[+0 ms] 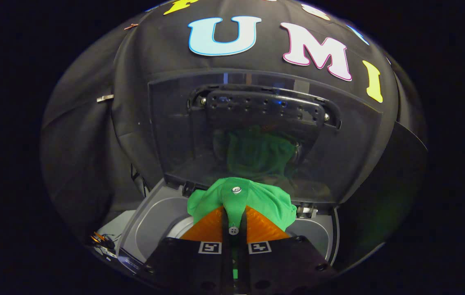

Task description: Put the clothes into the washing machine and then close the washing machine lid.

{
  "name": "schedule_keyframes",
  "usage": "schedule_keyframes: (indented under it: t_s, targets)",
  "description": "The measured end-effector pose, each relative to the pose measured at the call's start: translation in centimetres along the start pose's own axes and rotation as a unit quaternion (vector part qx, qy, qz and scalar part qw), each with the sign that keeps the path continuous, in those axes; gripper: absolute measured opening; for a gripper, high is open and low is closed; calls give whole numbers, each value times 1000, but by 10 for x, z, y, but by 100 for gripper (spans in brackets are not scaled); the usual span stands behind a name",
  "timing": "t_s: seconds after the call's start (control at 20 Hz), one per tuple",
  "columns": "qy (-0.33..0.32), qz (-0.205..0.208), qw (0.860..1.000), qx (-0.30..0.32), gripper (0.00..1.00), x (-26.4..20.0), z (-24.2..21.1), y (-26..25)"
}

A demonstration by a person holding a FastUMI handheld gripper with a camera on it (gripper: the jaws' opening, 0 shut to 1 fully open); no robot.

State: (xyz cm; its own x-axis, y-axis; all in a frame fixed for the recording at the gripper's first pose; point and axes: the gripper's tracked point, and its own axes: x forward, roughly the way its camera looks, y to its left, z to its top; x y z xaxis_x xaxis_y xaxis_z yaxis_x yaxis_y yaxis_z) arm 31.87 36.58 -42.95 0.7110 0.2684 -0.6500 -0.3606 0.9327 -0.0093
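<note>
Green shirt (pixel 257 200) pinched in the claw (pixel 233 223) — above the washing machine (pixel 150 221).

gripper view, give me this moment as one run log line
gripper: shut on green garment | position: over open washing machine | lid: raised, behind garment | garment not yet released | lid not yet closed

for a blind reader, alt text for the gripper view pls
The tongs are shut on a green shirt, holding it above the open washing machine. Beyond, the raised see-through lid stands upright, mirroring the shirt.
</note>
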Motion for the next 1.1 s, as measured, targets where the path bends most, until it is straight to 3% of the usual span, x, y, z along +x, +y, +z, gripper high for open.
schedule_keyframes:
  t_s: [0.25,0.35,0.5,0.8,1.1]
  targets:
    - [24,2,1000,18,12,4,-20,2]
    - [48,10,998,28,46,3,-32,6]
    - [35,-17,999,35,98,4,-31,-1]
    - [-90,-7,995,34,98,-26,35,7]
    - [-243,13,970,15,99,-85,154,15]
